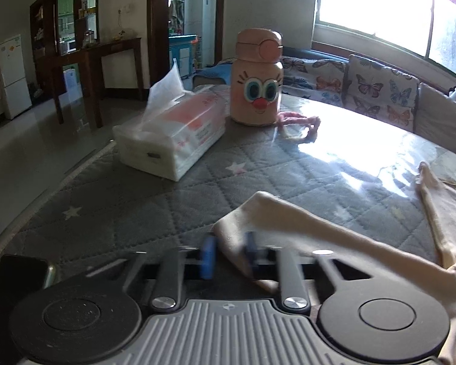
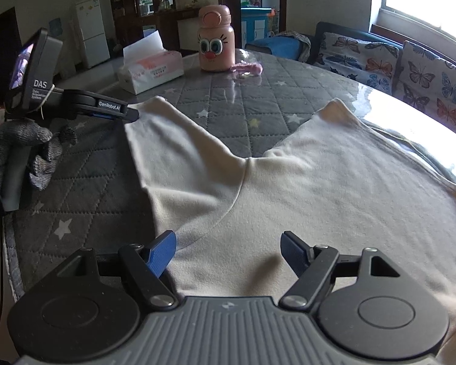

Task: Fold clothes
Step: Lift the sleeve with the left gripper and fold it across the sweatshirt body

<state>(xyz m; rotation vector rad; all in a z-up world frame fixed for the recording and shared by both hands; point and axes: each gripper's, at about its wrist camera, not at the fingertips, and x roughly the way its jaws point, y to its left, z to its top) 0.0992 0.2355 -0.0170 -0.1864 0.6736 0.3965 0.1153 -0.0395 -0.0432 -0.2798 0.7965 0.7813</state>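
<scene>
A cream garment (image 2: 304, 182) lies spread on the grey quilted table cover (image 2: 85, 176), with two leg-like ends pointing away from me. My left gripper (image 1: 229, 255) is shut on the end of the left leg (image 1: 288, 222) and lifts it slightly. It also shows in the right wrist view (image 2: 133, 115), pinching that leg's end. My right gripper (image 2: 229, 254) is open and empty, hovering low over the garment's near part.
A tissue pack (image 1: 170, 133) and a pink bottle with a cartoon face (image 1: 257, 79) stand at the table's far side, with a pink strap (image 1: 301, 123) beside the bottle. A sofa with butterfly cushions (image 1: 380, 91) runs behind the table. A dark phone (image 1: 21, 273) lies near left.
</scene>
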